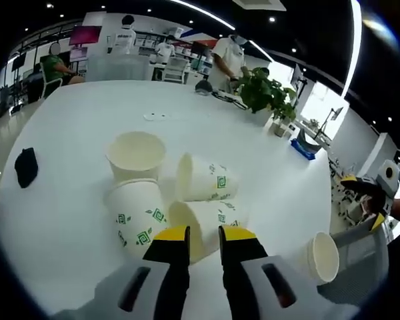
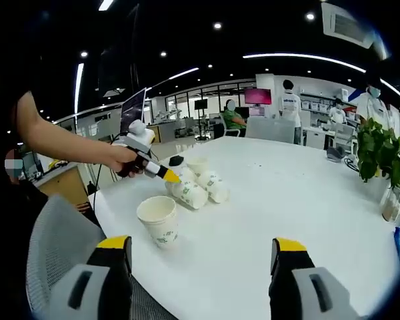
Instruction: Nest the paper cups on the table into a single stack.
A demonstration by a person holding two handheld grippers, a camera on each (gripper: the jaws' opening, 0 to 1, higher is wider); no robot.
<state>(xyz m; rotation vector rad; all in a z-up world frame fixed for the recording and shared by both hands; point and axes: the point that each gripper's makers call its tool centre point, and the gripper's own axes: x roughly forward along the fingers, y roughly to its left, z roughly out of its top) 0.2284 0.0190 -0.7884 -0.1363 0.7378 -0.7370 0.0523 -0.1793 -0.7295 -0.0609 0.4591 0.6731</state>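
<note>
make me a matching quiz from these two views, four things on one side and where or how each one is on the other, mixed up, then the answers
Things:
1. black object
2. potted plant
3. lone paper cup
4. right gripper

Place or state:
A. jaws wide apart, holding nothing
B. upright near the table edge, apart from the cluster of cups
C. lying at the table's left edge in the left gripper view
D. standing at the far side of the table

Pairs: 1-C, 2-D, 3-B, 4-A
</note>
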